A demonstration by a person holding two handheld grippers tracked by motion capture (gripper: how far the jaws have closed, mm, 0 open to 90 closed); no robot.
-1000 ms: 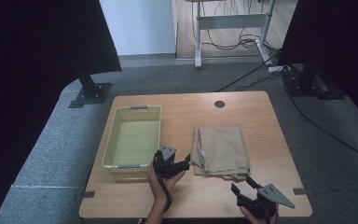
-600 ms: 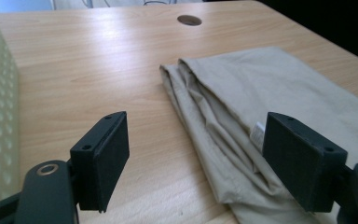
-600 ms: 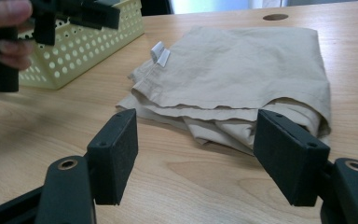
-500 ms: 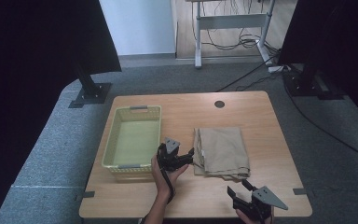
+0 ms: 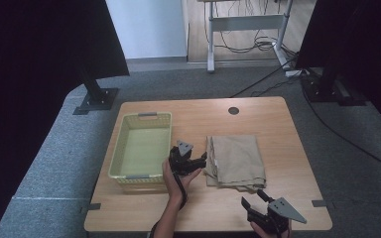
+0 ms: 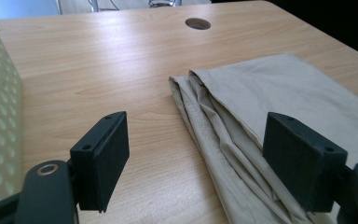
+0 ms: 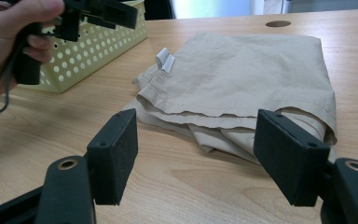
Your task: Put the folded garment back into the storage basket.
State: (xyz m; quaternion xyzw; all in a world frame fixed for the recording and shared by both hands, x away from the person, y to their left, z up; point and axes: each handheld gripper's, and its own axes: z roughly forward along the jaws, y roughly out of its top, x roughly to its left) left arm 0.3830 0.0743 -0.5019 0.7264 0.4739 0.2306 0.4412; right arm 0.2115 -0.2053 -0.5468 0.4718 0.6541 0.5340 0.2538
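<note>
The folded beige cloth [image 5: 235, 161] lies right of the worktop's [image 5: 258, 111] middle, long axis running front to back — the left claw [image 5: 202, 159], jaws apart, sits at its left edge, nearer than the right claw [image 5: 253, 199], also apart, off its front edge.

Bare table [image 5: 198, 119] lies open; basket [image 5: 140, 147] walls its left.
</note>
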